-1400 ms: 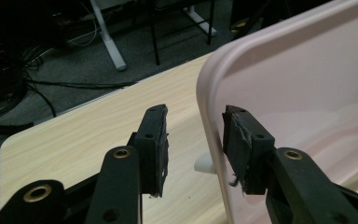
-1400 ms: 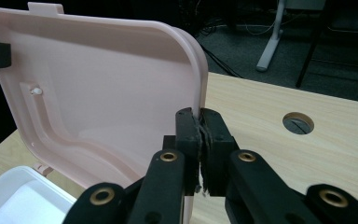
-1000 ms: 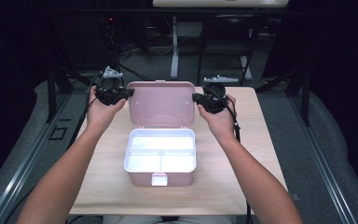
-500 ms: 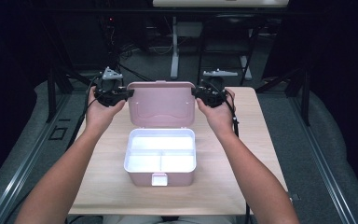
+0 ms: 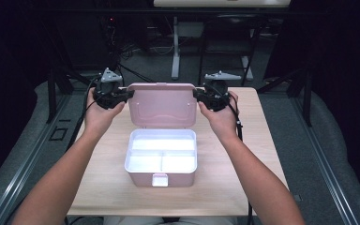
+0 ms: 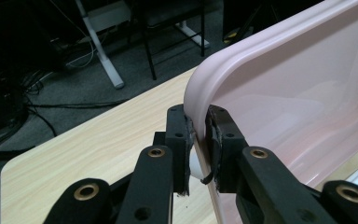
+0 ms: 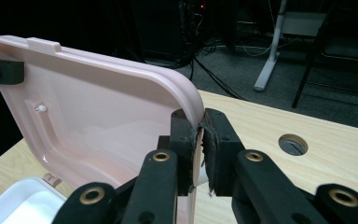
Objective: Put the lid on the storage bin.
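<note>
We held the pink lid (image 5: 162,105) of the storage box (image 5: 161,159) upright by its two side edges, and set against the pictures from a second before, almost nothing had shifted: the lid stood at the same angle and both hands sat in the same places. The one change was at our right claw (image 7: 201,148), whose jaws had just been easing apart a little, though its pads were still pressed on the lid's rim with the plastic between them. Our left claw (image 6: 199,148) was likewise pinching the opposite rim near the rounded corner. We judged this a pause with the lid fully raised, perhaps the start of letting go on the right, so the opening looked finished and the white divided tray lay exposed.

The box sat at the middle of the desk (image 5: 248,187), its latch toward us and the lid rising from the far side. Bare wood lay left, right and in front of it. Behind the lid the desk ended soon, with a round cable hole (image 7: 292,144) just beyond the right claw and chair and desk legs on the floor past the edge.
</note>
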A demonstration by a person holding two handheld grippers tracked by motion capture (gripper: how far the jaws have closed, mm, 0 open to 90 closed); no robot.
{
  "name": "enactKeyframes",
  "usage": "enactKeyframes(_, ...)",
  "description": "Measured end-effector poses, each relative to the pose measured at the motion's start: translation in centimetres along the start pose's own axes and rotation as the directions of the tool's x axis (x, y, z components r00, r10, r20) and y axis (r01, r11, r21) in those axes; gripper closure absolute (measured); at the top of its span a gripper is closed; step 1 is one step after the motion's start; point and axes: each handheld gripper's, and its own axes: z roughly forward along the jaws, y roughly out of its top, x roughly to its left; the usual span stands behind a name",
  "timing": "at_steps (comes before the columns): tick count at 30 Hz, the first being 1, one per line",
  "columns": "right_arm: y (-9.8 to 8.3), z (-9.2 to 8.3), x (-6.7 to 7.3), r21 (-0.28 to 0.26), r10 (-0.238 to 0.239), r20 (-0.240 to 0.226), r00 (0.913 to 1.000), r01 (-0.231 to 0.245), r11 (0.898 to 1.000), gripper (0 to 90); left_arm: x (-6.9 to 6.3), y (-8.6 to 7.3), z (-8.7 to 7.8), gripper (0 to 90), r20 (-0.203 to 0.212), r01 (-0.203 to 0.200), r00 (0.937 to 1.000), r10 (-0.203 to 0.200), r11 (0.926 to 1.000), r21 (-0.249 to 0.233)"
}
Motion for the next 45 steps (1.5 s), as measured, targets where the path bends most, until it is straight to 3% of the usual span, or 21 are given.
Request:
enactKeyframes(7, -0.2, -0.4, 0.0, -0.01, -0.007, 0.003, 1.0, 0.007, 1.0, 82.3, -0.2, -0.1, -0.2, 79.9, 0.003, -0.001, 1.0, 0.001, 0.9999, -0.016)
enactKeyframes(22, -0.8, -2.2, 0.8, -0.024, -0.046, -0.025, 0.9986, 0.045, 0.999, 80.9, -1.0, -0.8, -2.5, 78.6, 0.037, -0.016, 0.9992, 0.017, 0.9992, -0.037)
enactKeyframes(31, -1.1, -3.2, 1.2, -0.025, -0.069, -0.04, 0.9968, 0.068, 0.997, 79.4, -1.5, -1.0, -3.7, 76.3, 0.049, -0.047, 0.9977, 0.048, 0.9986, -0.025)
enactKeyframes(45, -1.4, -4.3, 1.4, -0.002, -0.073, -0.082, 0.9939, 0.073, 0.997, 77.7, -1.9, -1.2, -4.8, 71.6, 0.083, -0.049, 0.9953, 0.049, 0.9988, -0.01)
